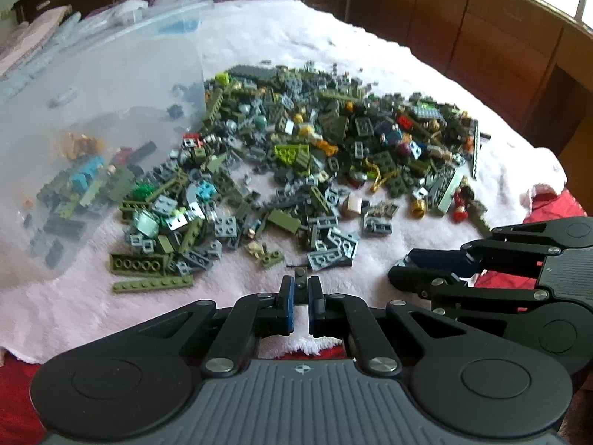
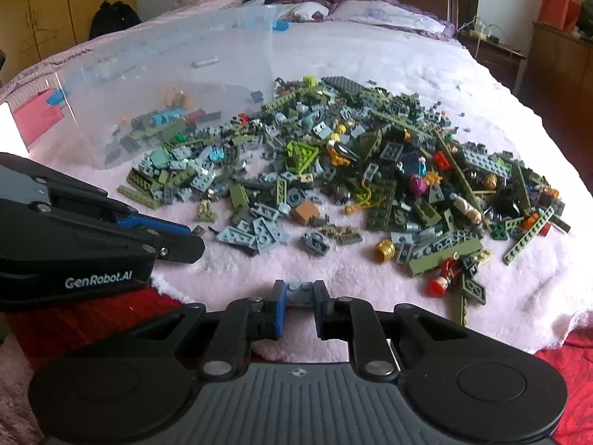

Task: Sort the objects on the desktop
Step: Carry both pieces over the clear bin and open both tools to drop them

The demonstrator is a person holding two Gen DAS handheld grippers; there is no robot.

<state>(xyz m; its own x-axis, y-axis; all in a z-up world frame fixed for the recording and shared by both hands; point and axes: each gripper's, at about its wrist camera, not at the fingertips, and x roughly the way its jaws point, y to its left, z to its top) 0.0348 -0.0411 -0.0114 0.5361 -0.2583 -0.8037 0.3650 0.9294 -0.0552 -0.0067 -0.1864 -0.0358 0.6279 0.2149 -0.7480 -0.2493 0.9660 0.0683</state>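
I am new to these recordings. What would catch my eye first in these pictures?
First, the big pile of building bricks, mostly green and grey, spread over the pink blanket. At its left stands a clear plastic bin with some bricks inside. Near the camera, the right gripper grips a small grey plate, and the left gripper a small dark piece.

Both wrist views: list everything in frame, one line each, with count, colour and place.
Brick pile: too many to count, mostly olive green and grey, spread over the blanket.
Plastic bin: one, clear, lying tipped at the pile's left, some bricks inside.
Blanket: one, pale pink, covering the bed.
Gold piece: one, near edge of the pile.
Red minifigure: one, near right edge of the pile.
Pillows: pale, count unclear, at the headboard.
Small dark piece: one, between the left gripper's tips.
Grey plate: one, between the right gripper's tips.
Left gripper: black with blue pads, shut on the piece.
Right gripper: black, shut on the plate.
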